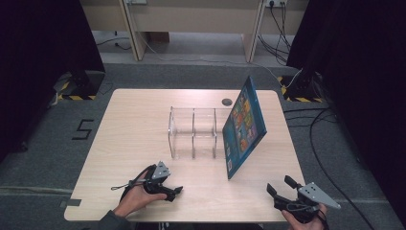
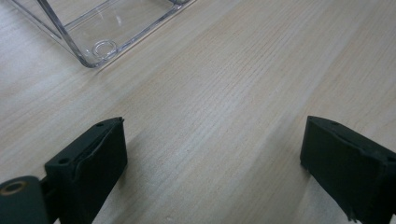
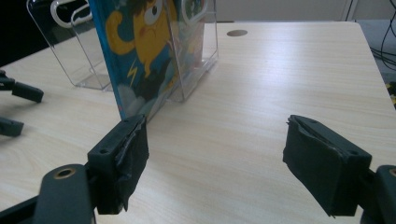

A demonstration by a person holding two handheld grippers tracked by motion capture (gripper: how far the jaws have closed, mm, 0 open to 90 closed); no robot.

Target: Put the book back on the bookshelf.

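Note:
A blue picture book (image 1: pixel 244 127) (image 3: pixel 140 51) stands tilted on its lower edge at the right end of a clear acrylic rack (image 1: pixel 194 132) (image 3: pixel 70 56) with upright dividers. I cannot tell whether the book is inside the last slot or only leans on it. My right gripper (image 1: pixel 278 183) (image 3: pixel 217 135) is open near the table's front right, pointing at the book, with nothing between its jaws. My left gripper (image 1: pixel 175 192) (image 2: pixel 212 140) is open low over the bare wood at the front, short of the rack's corner (image 2: pixel 93 28), and holds nothing.
The light wooden table (image 1: pixel 134 124) has a round cable hole (image 1: pixel 226 101) (image 3: pixel 237 33) behind the rack. Black curtains flank the table, and cables (image 1: pixel 330 143) run over the grey floor on the right.

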